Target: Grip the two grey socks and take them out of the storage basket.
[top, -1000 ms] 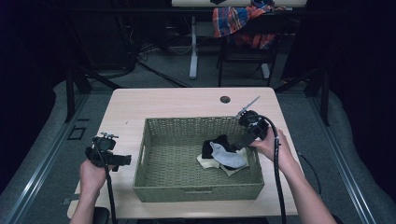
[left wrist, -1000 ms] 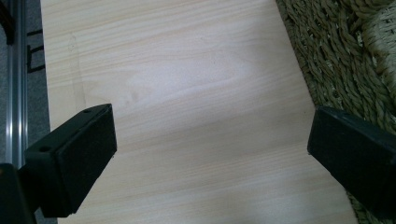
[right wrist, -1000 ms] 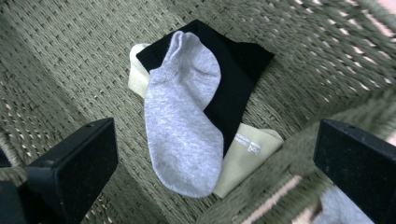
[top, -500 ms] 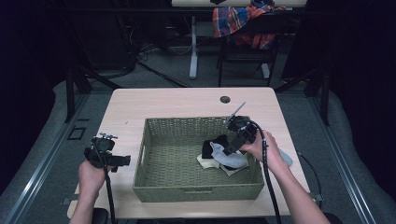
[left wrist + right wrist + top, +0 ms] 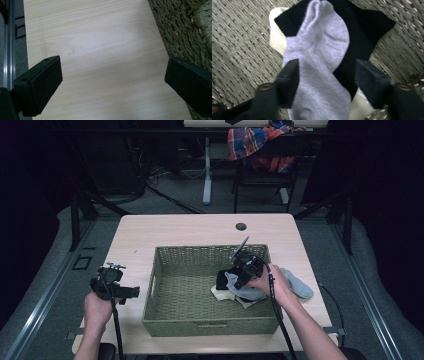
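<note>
Cream sock (image 5: 277, 40) mostly buried under grey sock (image 5: 319, 62), black sock (image 5: 362, 32).

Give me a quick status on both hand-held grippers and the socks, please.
Left hand-held gripper open over bare table. Right hand-held gripper open, straddling grey sock atop the black sock in the basket. Nothing obstructing.

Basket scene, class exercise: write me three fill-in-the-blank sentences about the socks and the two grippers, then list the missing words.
1. The woven basket holds a cream, a black and a ____ sock.
2. The right gripper hangs over the socks with its jaws ____.
3. The left gripper is above the bare ____, left of the basket.

Missing words: grey; open; table
</note>
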